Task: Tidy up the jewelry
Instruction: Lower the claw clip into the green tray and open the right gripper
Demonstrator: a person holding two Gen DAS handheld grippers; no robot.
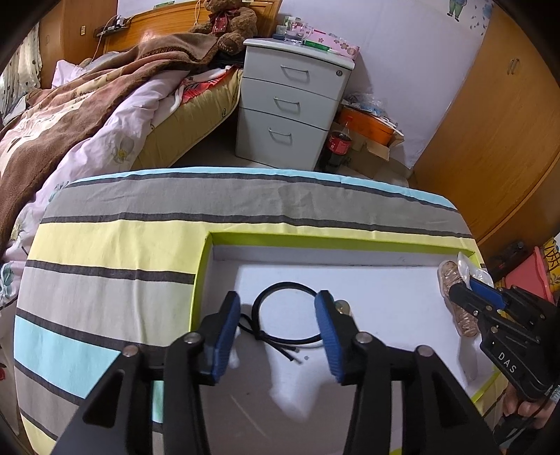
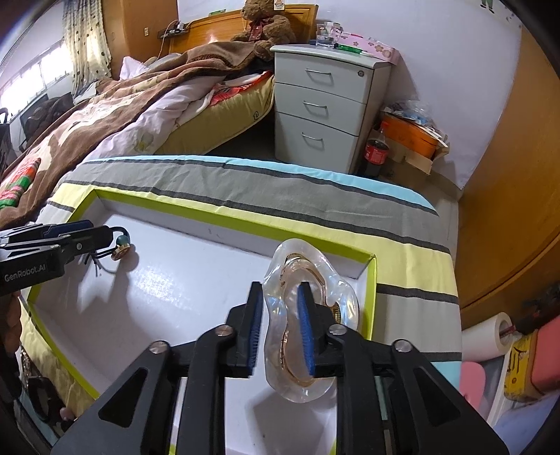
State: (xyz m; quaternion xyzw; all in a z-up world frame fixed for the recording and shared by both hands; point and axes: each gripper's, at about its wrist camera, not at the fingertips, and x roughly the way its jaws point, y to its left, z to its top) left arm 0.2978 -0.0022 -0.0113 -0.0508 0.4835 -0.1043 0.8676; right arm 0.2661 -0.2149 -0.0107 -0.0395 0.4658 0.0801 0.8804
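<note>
Our right gripper (image 2: 280, 329) pinches the clear bangle (image 2: 308, 315) over the tray (image 2: 224, 213); it could slip. Our left gripper (image 1: 278, 336) gapes around the black cord (image 1: 280, 315), gripping nothing.

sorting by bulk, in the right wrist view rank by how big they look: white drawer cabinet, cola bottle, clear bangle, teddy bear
1. white drawer cabinet
2. clear bangle, but it sits right at the camera between the fingers, so its rank is unsure
3. teddy bear
4. cola bottle
</note>
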